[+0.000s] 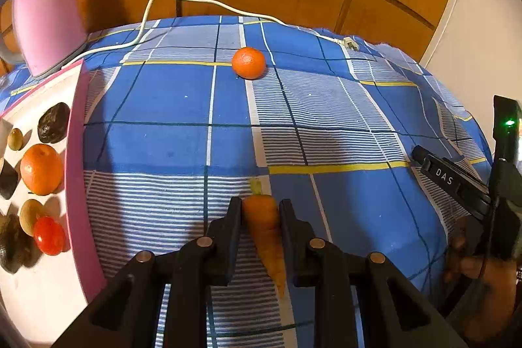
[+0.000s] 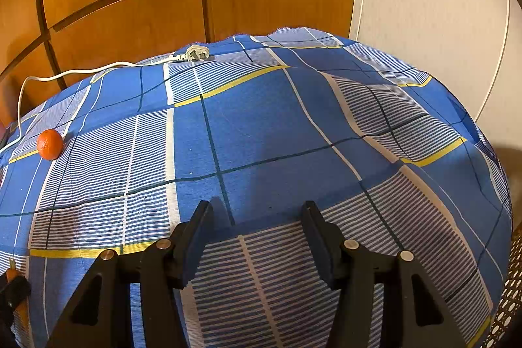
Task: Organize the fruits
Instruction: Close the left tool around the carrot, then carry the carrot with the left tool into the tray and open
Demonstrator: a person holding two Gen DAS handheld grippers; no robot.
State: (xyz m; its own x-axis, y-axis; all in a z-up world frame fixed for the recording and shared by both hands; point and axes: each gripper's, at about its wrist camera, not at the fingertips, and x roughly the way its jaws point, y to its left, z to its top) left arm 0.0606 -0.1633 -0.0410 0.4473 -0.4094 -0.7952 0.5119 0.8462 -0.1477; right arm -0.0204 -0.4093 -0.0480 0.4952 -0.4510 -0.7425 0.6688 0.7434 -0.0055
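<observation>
The left gripper (image 1: 260,211) pinches a carrot (image 1: 265,234) between its jaws at bottom centre of the left wrist view, leafy end pointing away. Only this view shows the pink-rimmed tray (image 1: 75,152) at left, holding an orange (image 1: 41,169) and a tomato (image 1: 49,235). A tangerine (image 1: 249,62) lies on the checked cloth (image 1: 326,119). The right wrist view shows the right gripper (image 2: 257,214) spread, holding nothing, with the tangerine (image 2: 49,144) at far left.

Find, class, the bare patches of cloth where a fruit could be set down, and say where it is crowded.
Free: the checked cloth between the tray and the tangerine, and the stretch ahead of the open right gripper. Crowded: the tray's near end, with the orange and tomato. The left gripper holds the carrot.
</observation>
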